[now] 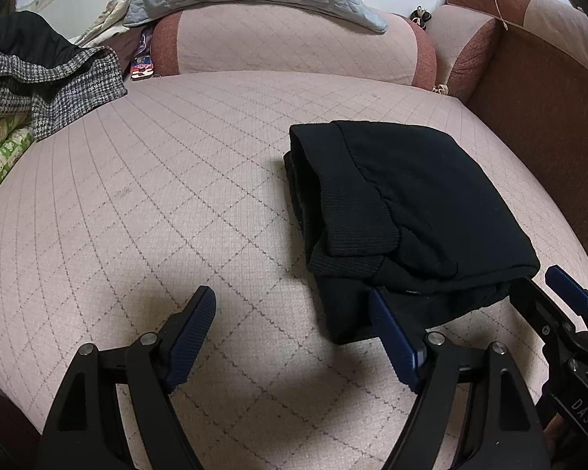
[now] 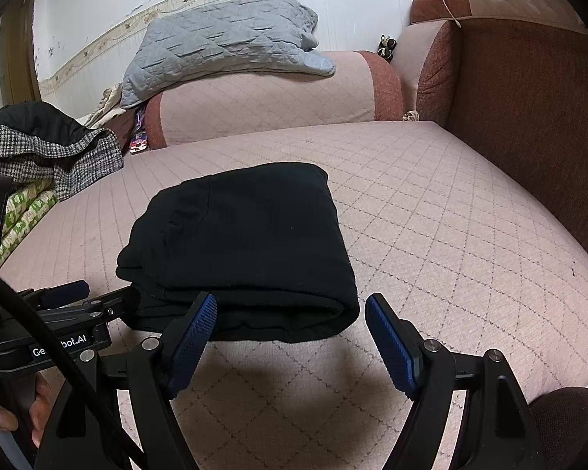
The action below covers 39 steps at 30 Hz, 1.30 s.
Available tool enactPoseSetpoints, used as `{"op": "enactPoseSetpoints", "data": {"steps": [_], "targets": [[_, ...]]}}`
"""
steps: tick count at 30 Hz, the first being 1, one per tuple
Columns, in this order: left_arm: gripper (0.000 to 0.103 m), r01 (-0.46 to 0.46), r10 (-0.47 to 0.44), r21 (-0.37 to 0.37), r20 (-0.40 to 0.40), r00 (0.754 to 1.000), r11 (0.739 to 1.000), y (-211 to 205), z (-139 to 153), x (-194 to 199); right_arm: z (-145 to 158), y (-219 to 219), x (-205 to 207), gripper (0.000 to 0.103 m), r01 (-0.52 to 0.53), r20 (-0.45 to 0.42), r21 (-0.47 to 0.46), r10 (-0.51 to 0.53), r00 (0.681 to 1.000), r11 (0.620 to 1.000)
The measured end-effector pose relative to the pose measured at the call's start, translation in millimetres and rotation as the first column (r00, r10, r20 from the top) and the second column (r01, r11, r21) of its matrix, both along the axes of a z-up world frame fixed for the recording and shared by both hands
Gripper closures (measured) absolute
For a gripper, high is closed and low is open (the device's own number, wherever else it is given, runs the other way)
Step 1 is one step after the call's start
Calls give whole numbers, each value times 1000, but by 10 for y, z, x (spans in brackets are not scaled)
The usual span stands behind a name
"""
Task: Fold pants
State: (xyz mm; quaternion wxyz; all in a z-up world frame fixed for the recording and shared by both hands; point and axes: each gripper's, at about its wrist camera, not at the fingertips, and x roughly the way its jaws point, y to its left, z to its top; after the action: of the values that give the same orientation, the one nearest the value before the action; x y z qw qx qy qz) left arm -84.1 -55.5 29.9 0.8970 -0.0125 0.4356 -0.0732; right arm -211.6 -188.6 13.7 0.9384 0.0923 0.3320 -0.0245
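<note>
The black pants [image 2: 247, 246] lay folded into a compact stack on the sofa seat [image 2: 431, 203]. Both left tongs [image 1: 294, 333] and right tongs [image 2: 290, 337] stood wide apart, empty; folding looked finished, needing only withdrawal.

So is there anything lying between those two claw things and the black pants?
Nothing visible. The folded black pants lie on the pink cushion right ahead of the open right gripper and left gripper.
</note>
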Motion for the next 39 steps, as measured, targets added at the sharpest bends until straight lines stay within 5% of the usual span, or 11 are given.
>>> {"op": "enactPoseSetpoints", "data": {"steps": [24,35,39], "targets": [[20,-6,6,-7,-15,1000,1000,20,-42,6,-11,-1,4,20,-9,-1,-9,9,1000,1000],[19,-10,10,-11,-17,1000,1000,23,-44,10,417,-151,-99,18,-1,126,-48,7,992,999],[19,-36,35,-99,-15,999,994,160,73,68,499,-355,37,17,11,121,-22,-8,993,1000]]}}
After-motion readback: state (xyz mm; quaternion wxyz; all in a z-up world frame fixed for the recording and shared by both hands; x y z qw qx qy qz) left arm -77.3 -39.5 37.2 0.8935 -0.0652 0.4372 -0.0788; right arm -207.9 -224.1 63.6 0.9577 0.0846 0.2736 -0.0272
